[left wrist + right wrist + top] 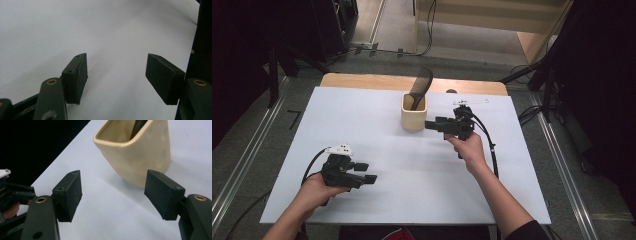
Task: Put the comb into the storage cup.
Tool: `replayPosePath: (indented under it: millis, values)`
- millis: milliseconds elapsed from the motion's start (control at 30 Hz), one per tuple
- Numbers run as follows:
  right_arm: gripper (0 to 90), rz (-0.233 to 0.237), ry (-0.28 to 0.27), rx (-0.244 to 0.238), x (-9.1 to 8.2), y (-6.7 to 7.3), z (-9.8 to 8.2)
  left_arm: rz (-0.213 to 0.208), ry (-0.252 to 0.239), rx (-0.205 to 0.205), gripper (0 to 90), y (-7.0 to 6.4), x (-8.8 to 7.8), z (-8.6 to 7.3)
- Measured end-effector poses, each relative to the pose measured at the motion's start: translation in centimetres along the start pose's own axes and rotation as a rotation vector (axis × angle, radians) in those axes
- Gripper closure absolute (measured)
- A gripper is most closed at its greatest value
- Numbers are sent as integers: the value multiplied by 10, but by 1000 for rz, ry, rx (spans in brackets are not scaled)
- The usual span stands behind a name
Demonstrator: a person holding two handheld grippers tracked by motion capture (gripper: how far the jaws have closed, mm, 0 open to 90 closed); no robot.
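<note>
Cream cup [414, 117], glossy and squarish, standing upright near the back middle of the white bench [362, 130]. Inside it, a black comb [420, 86], leaning and poking out over the rim toward the back. Seen close in the right gripper view too: cup [140, 152] just ahead of the fingers, comb [138, 127] dark against its inner wall.

Right gripper [430, 124] just beside the cup, on its right side, pointing at it. Fingers [68, 195] spread wide, nothing between them, not touching the cup. Looks like a reach for the cup or for the comb in it.

Left gripper [365, 173] low at the front left, well apart from the cup. Fingers [76, 77] spread wide as well, holding nothing, only bare white bench under them.

Could go wrong: a bump from one finger against the cup's side before the other gets round it. Might slide the cup away or tip it, and spill the comb out. Smooth shiny wall, so a weak pinch may slip. Tall leaning comb, so a knock from above may pull the cup over.
</note>
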State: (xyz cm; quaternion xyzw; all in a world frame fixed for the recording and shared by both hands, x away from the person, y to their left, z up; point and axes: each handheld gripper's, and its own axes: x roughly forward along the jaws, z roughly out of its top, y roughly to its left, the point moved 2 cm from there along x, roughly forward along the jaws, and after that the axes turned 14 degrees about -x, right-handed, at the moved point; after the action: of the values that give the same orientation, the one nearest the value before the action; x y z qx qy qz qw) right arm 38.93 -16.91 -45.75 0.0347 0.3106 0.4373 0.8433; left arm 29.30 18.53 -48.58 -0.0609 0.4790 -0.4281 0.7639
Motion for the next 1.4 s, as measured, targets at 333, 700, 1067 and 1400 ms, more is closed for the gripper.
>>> replayPosePath:
  millis: [333, 700, 1067, 1400]
  values:
    - [274, 18, 54, -53, -5, 11, -18, 3, -5, -4, 354, 2, -1, 1]
    - [273, 49, 64, -103, -13, 24, -33, -1, -10, -7, 341, 2, -1, 1]
    - [266, 48, 59, -135, -19, 34, -46, 5, -13, -17, 340, 3, -1, 1]
    - [266, 34, 67, -142, -31, 39, -57, 16, -17, -20, 339, 4, -1, 1]
